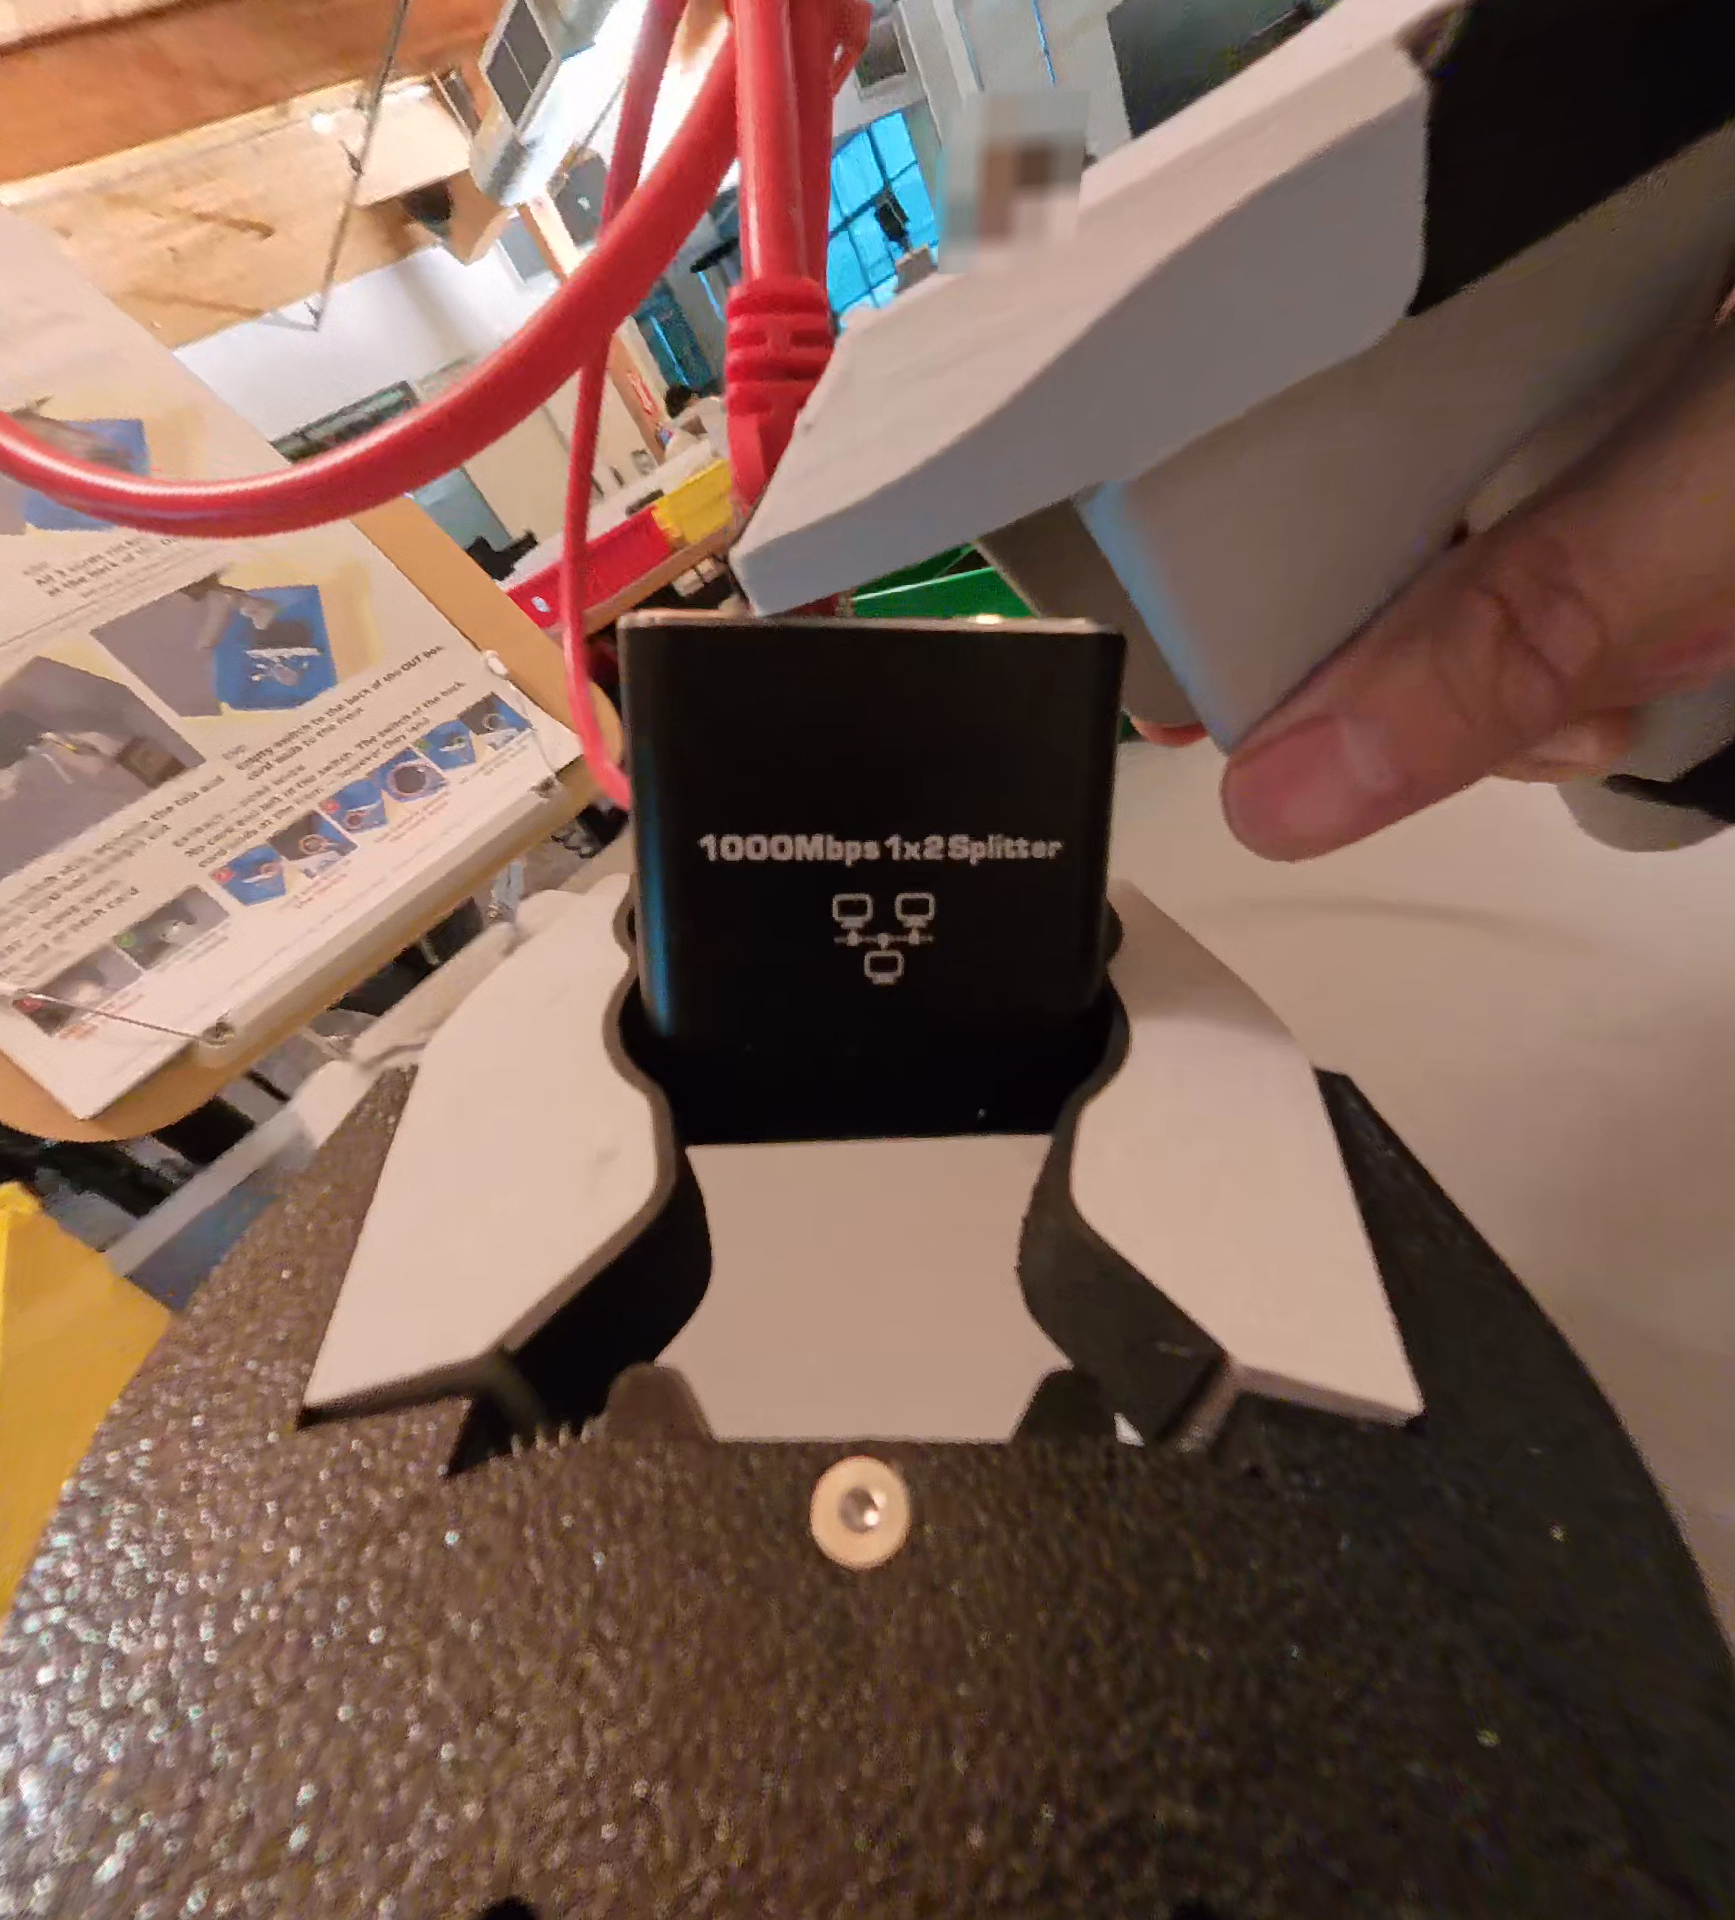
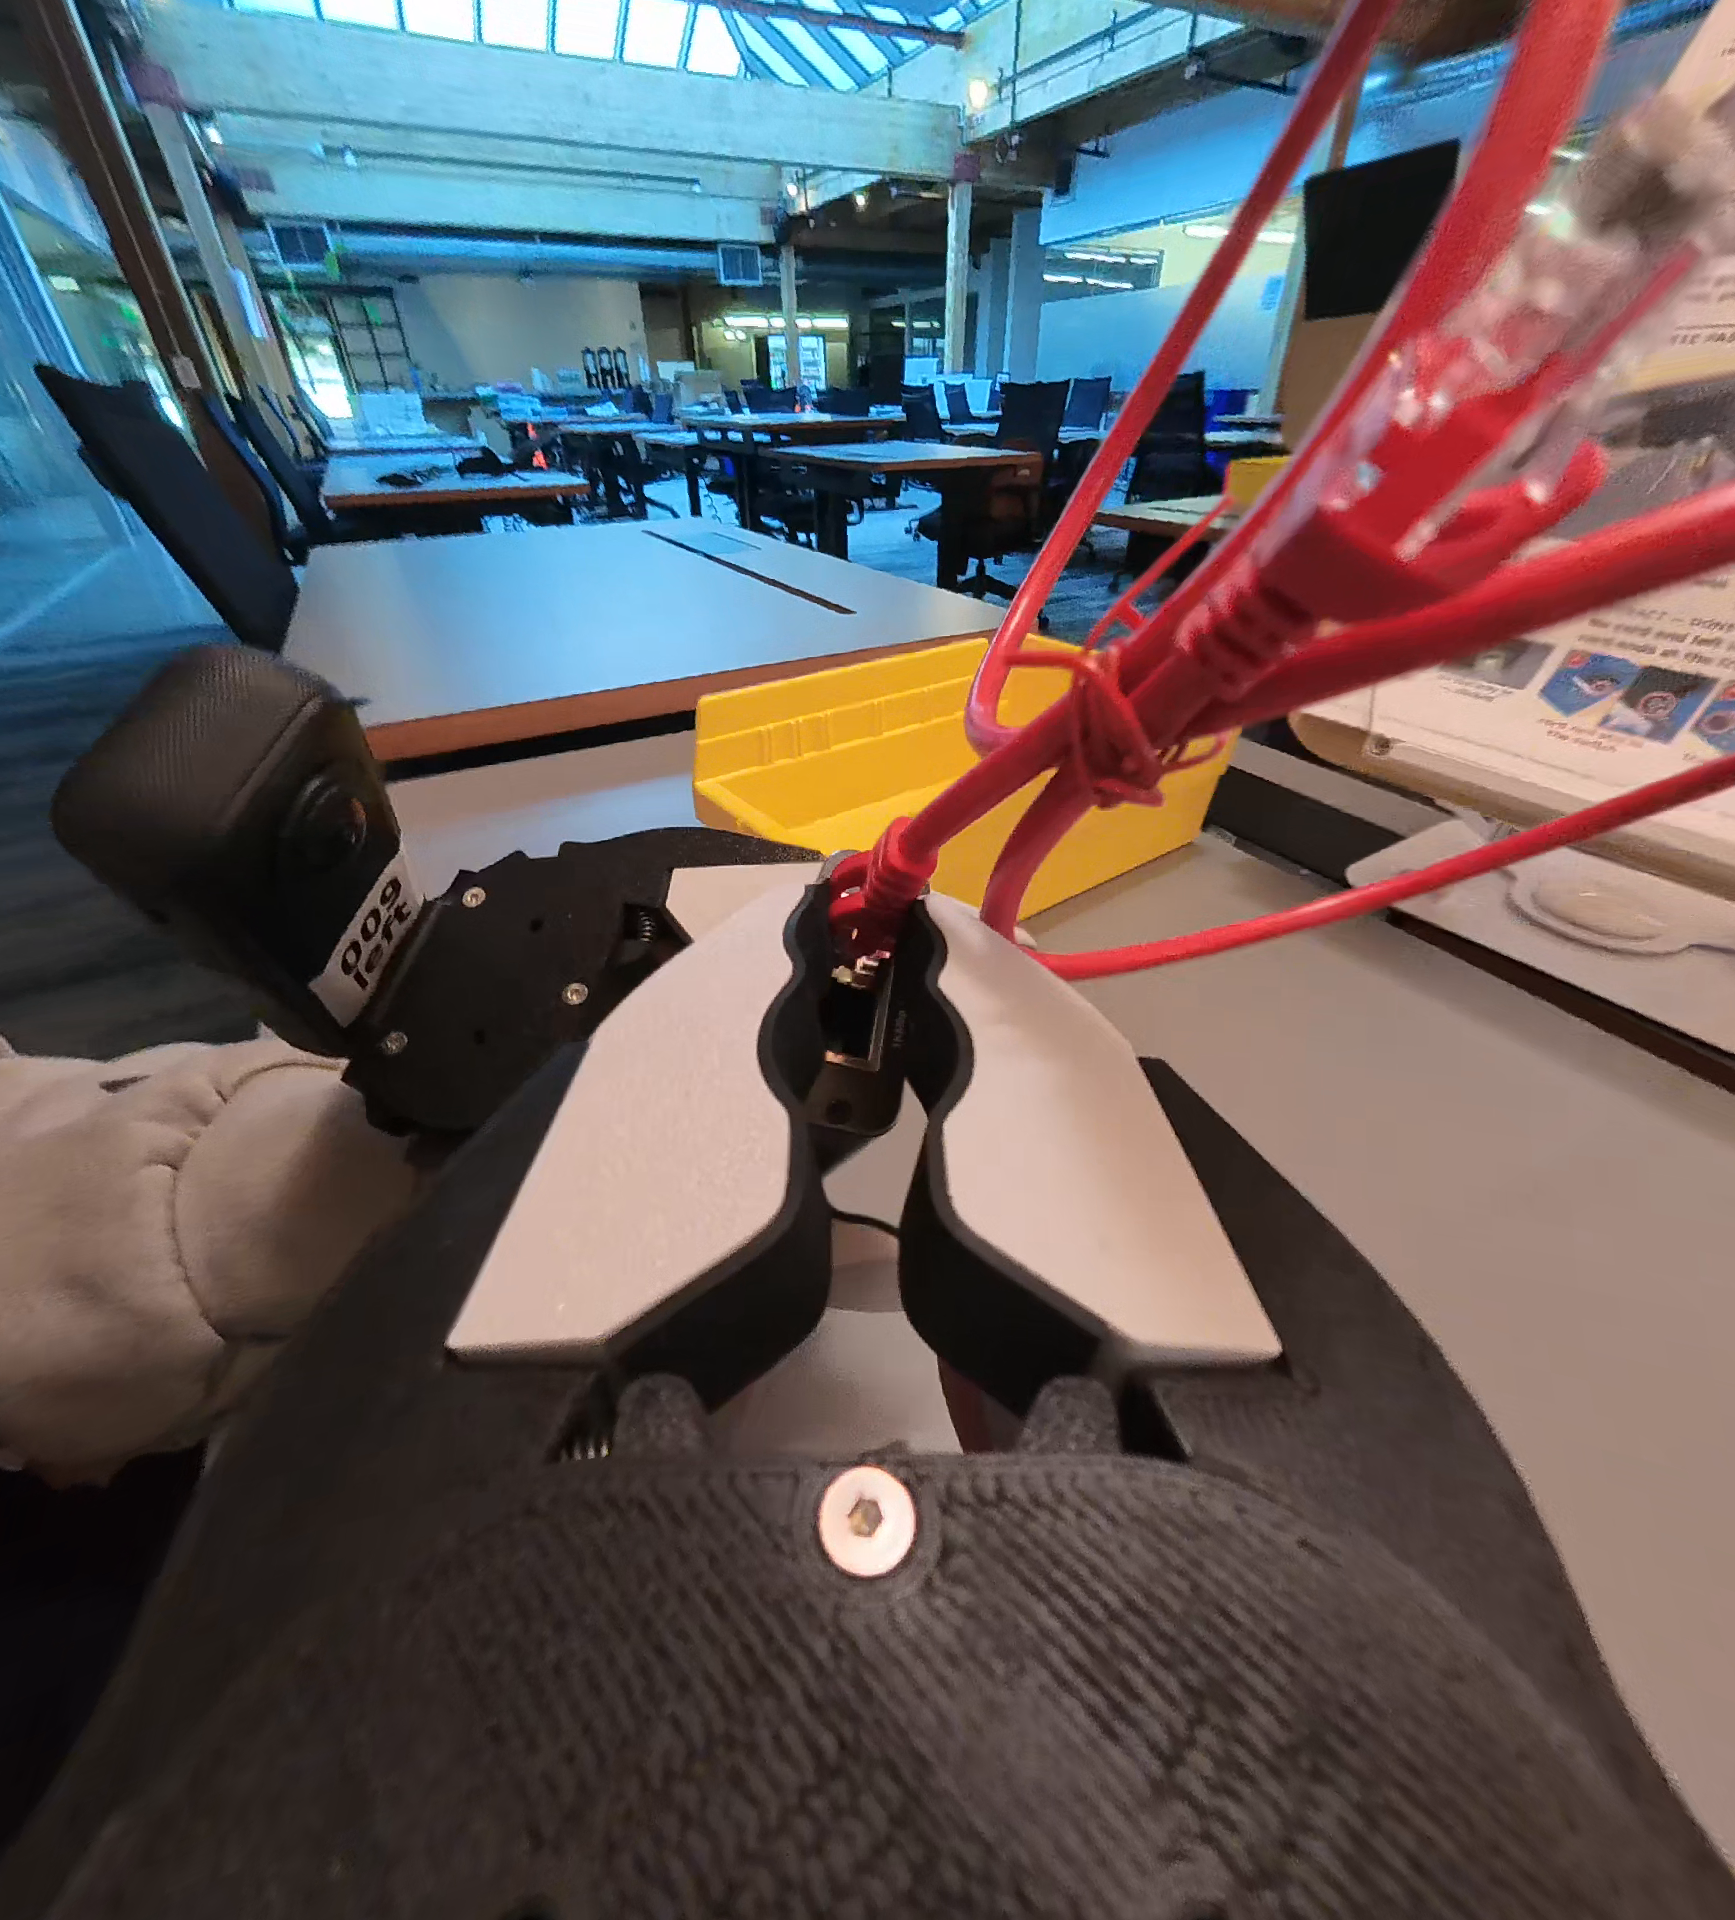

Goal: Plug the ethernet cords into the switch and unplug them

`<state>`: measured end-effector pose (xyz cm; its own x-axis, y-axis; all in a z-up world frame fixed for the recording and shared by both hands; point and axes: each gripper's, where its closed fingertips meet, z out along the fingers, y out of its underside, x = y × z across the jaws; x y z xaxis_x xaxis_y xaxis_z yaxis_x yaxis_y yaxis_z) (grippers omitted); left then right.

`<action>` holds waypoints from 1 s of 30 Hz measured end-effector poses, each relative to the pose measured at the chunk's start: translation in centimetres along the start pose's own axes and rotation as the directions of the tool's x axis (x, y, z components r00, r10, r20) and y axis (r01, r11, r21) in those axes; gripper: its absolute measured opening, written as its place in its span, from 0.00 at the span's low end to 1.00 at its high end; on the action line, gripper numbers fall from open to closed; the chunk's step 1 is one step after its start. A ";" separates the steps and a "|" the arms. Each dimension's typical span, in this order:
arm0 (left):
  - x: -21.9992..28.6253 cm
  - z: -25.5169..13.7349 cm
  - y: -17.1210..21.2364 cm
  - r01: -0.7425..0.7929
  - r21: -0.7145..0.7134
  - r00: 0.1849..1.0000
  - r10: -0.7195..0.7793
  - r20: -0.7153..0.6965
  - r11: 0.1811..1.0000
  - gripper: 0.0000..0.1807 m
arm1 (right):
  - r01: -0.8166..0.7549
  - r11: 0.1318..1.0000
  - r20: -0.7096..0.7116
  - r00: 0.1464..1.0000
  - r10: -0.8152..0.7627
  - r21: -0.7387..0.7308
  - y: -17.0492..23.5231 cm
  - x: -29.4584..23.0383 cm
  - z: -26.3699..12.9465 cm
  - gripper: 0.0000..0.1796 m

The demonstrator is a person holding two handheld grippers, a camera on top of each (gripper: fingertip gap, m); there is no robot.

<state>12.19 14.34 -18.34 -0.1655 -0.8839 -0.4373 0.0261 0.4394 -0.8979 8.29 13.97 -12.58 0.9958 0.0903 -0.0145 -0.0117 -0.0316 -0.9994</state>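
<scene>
The left gripper (image 1: 878, 997) is clenched on the switch (image 1: 878, 821), a small black box with white print on its face, standing upright between the grey fingers (image 1: 520, 1143) and raised off the pale tabletop (image 1: 1517, 1039). The right gripper (image 2: 868, 997) reaches in from above the switch's port end, its jaws closed down on the red plug (image 2: 884, 883) of an ethernet cord (image 2: 1206, 644) that sits in the switch (image 2: 852, 1039); one port beside it shows empty. A second red cord's clear plug (image 2: 1528, 312) hangs loose at upper right. A yellow bin (image 2: 842, 758) stands behind on the table, cord loops dropping over its rim; its contents cannot be made out. An instruction sheet (image 1: 167, 727) on a board leans nearby.
</scene>
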 end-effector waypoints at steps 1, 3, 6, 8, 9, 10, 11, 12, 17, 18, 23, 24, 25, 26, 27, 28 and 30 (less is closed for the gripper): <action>0.3 0.1 0.0 0.032 0.004 0.999 -0.032 -0.023 0.999 0.42 | 0.028 0.999 -0.012 1.000 -0.028 -0.019 0.1 0.1 0.0 0.08; 0.7 0.2 0.0 0.081 0.007 0.995 -0.081 -0.055 0.997 0.42 | 0.055 0.998 -0.026 0.998 -0.056 -0.037 0.1 0.2 0.0 0.08; 1.1 0.3 0.2 0.132 0.009 0.987 -0.131 -0.096 0.991 0.42 | 0.095 0.992 -0.050 0.994 -0.099 -0.083 0.5 0.3 0.0 0.08; 1.3 0.3 0.2 0.140 0.010 0.984 -0.138 -0.113 0.990 0.42 | 0.109 0.989 -0.052 0.992 -0.114 -0.097 0.5 0.3 -0.1 0.08; 1.3 0.3 0.2 0.128 0.007 0.985 -0.126 -0.115 0.992 0.42 | 0.119 0.989 -0.049 0.991 -0.124 -0.094 0.5 0.3 -0.2 0.08; 1.4 0.3 0.1 0.127 0.012 0.985 -0.124 -0.122 0.992 0.42 | 0.106 0.990 -0.046 0.993 -0.111 -0.093 0.5 0.4 -0.2 0.08; 1.4 0.2 0.1 0.110 0.015 0.988 -0.108 -0.113 0.994 0.42 | 0.117 0.989 -0.041 0.992 -0.121 -0.087 0.5 0.3 -0.3 0.08; 1.1 0.2 0.1 0.079 0.015 0.993 -0.077 -0.093 0.997 0.42 | 0.079 0.995 -0.027 0.996 -0.081 -0.066 0.5 0.1 -0.3 0.08; 1.2 0.2 0.4 0.063 0.010 0.994 -0.062 -0.086 0.998 0.43 | 0.022 0.999 -0.013 1.000 -0.022 -0.049 0.8 0.3 -0.3 0.08; 1.5 0.3 0.4 0.094 0.014 0.990 -0.092 -0.109 0.996 0.42 | 0.012 0.999 -0.016 1.000 -0.012 -0.050 0.9 0.5 -0.4 0.08; 2.1 0.4 0.6 0.138 0.009 0.980 -0.135 -0.148 0.990 0.42 | 0.020 0.997 -0.025 0.999 -0.022 -0.069 1.4 0.7 -0.5 0.08; 2.1 0.4 0.7 0.135 0.004 0.980 -0.133 -0.148 0.991 0.42 | 0.028 0.997 -0.022 0.999 -0.030 -0.073 1.5 0.8 -0.5 0.08; 2.1 0.4 0.6 0.123 0.004 0.982 -0.121 -0.145 0.992 0.42 | 0.046 0.996 -0.027 0.998 -0.048 -0.075 1.4 0.8 -0.6 0.08; 1.8 0.4 0.8 0.082 -0.003 0.990 -0.082 -0.112 0.997 0.42 | 0.052 0.996 -0.021 0.998 -0.054 -0.077 1.4 0.6 -0.6 0.08; 1.3 0.4 1.0 0.021 -0.018 0.997 -0.022 -0.069 1.000 0.42 | 0.053 0.995 -0.016 0.998 -0.055 -0.084 1.6 0.6 -0.6 0.08; 1.1 0.3 1.0 -0.012 -0.021 0.999 0.011 -0.048 1.000 0.42 | 0.038 0.997 -0.009 0.999 -0.039 -0.065 1.4 0.4 -0.6 0.09; 0.7 0.2 1.0 -0.061 -0.028 0.998 0.061 -0.006 0.998 0.42 | -0.008 0.999 0.017 1.000 0.008 -0.042 1.3 0.3 -0.7 0.08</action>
<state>12.28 14.16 -19.49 -0.1697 -0.8543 -0.4913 0.0083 0.4973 -0.8676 8.66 13.29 -13.92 0.9940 0.1066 -0.0233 -0.0154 -0.0741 -0.9971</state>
